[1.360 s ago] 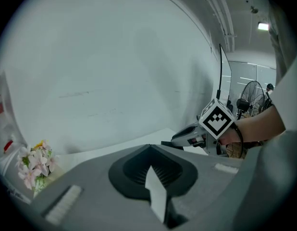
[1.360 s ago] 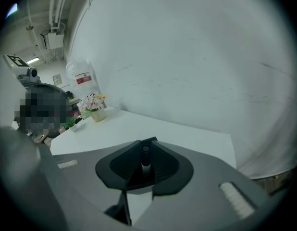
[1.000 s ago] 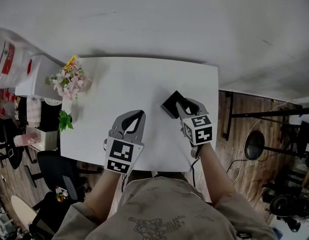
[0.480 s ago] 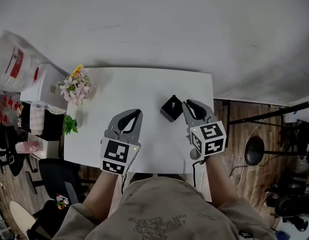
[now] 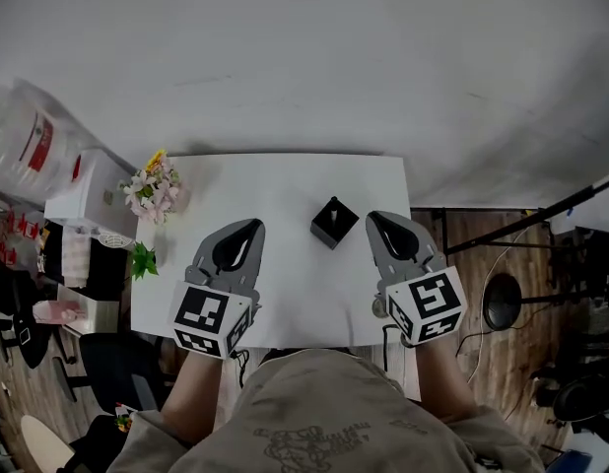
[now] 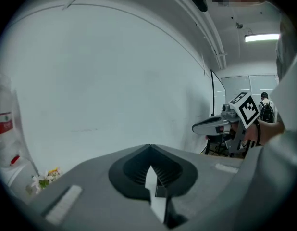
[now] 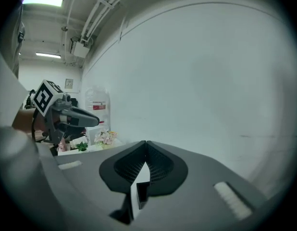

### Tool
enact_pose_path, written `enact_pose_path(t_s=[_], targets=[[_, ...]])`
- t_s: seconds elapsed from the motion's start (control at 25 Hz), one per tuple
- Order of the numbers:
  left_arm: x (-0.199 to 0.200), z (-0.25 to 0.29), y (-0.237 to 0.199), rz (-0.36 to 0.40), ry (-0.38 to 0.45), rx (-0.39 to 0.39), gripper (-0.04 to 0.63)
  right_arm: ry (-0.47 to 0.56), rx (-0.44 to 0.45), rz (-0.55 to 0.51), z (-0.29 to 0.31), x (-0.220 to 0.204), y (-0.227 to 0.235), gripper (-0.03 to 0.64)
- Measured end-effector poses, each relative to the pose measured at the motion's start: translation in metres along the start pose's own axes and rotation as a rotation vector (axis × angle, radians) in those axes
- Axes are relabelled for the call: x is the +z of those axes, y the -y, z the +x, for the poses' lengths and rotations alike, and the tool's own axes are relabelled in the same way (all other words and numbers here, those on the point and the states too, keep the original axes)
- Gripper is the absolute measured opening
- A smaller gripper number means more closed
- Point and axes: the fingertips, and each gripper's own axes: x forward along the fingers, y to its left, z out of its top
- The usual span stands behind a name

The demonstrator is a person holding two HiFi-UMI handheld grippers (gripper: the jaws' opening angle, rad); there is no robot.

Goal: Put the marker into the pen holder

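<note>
Fingers on both tools look closed in my head view. The left gripper (image 5: 251, 225) and right gripper (image 5: 375, 217) are over the white surface (image 5: 285, 180), with the black pen holder (image 5: 334, 223) standing between them. The marker (image 5: 334, 210) is at most a pale speck at the holder's top, too small for me to be sure.

In the left gripper view the fingers are pressed together and empty. I see only wall ahead, and the holder is out of sight.

In the right gripper view the fingers have just closed with nothing between them. Flowers (image 7: 104, 137) sit small at far left.
</note>
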Motion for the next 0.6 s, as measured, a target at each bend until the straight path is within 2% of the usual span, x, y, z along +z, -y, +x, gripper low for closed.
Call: enact_pose_path(t_s=[0.28, 0.36, 0.6], targets=[[-0.002, -0.026, 0.009, 0.026, 0.007, 0.007, 0.000, 0.040, 0.027, -0.041, -0.038, 0.012, -0.023, 0.028], [-0.009, -0.032, 0.012, 0.035, -0.009, 0.002, 0.000, 0.022, 0.043, -0.056, -0.042, 0.004, -0.032, 0.028], [-0.032, -0.042, 0.020, 0.018, -0.057, -0.007, 0.000, -0.060, 0.065, 0.012, -0.046, -0.035, -0.046, 0.029]])
